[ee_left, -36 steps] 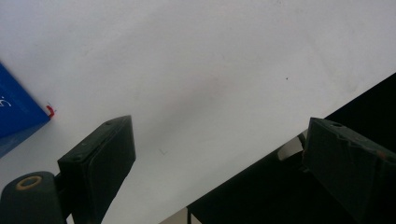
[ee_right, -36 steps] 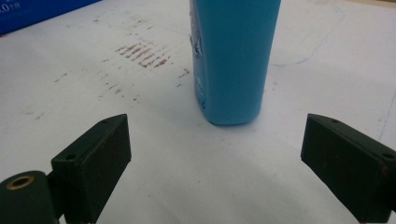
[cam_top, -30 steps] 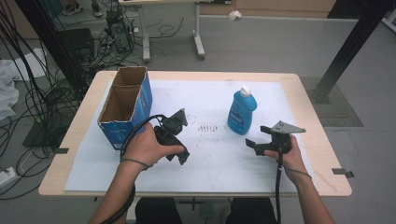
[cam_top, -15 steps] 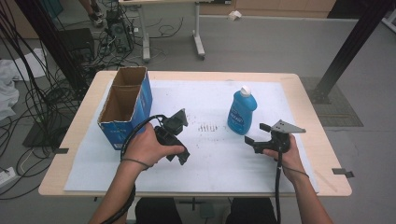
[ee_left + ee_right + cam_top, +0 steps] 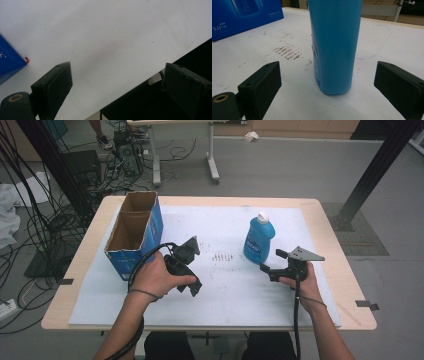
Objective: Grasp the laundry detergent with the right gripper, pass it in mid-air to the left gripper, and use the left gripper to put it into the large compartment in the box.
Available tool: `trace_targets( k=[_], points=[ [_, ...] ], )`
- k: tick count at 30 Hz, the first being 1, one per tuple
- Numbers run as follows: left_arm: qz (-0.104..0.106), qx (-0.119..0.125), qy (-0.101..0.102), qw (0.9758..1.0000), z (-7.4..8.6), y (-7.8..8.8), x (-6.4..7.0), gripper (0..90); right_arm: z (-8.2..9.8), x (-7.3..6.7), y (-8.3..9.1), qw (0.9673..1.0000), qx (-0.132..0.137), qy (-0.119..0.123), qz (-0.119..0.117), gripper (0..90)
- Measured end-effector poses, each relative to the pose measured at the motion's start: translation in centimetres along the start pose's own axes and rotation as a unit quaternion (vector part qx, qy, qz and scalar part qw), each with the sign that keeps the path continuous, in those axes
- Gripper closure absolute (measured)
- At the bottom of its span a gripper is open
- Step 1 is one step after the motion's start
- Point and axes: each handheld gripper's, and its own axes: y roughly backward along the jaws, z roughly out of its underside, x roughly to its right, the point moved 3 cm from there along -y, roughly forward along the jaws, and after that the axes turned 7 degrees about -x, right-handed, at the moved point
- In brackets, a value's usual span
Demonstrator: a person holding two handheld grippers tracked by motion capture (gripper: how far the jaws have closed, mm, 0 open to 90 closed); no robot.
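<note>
A blue bottle (image 5: 259, 240) with a white cap stands upright on the white sheet (image 5: 225, 290), right of centre. My right gripper (image 5: 270, 261) is open just to its right, jaws pointing at it. In the right gripper view the bottle (image 5: 334, 45) stands close ahead, in line with the gap of the right gripper (image 5: 329, 67), and touches neither jaw. My left gripper (image 5: 193, 287) is held low over the sheet near the middle. It is open, and in its own view the left gripper (image 5: 117, 82) has nothing between the jaws, with bare sheet and the table's edge beyond.
An open blue cardboard box (image 5: 134, 232) stands at the left of the table, its corner (image 5: 10, 62) near the left gripper. Brown smudges (image 5: 222, 256) mark the sheet left of the bottle. Cables and table legs lie on the floor behind.
My right gripper has edged slightly left toward the bottle. The left gripper, the bottle and the box have stayed where they were.
</note>
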Motion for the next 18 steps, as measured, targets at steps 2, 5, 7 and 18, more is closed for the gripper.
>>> trace_targets(
  k=[2, 5, 7, 18],
  points=[
    [0.000, 0.000, 0.000, 1.0000, 0.0, 0.0, 0.0, 9.7, -0.1, 0.0, -0.2, 1.0000, 0.000, 0.002, 0.000, 7.1],
    [-0.001, -0.001, 0.001, 1.0000, -0.1, 0.1, 0.0, 9.7, -0.2, 0.0, -0.4, 1.0000, 0.003, 0.001, -0.001, 7.2],
    [-0.002, -0.001, 0.000, 1.0000, -0.1, 0.1, 0.0, 9.7, -0.3, 0.1, -0.7, 1.0000, 0.005, 0.003, -0.002, 7.5],
    [-0.004, -0.004, 0.000, 1.0000, -0.2, 0.2, -0.1, 9.7, -0.6, 0.4, -1.8, 0.9999, 0.015, -0.002, -0.001, 7.8]
  ],
)
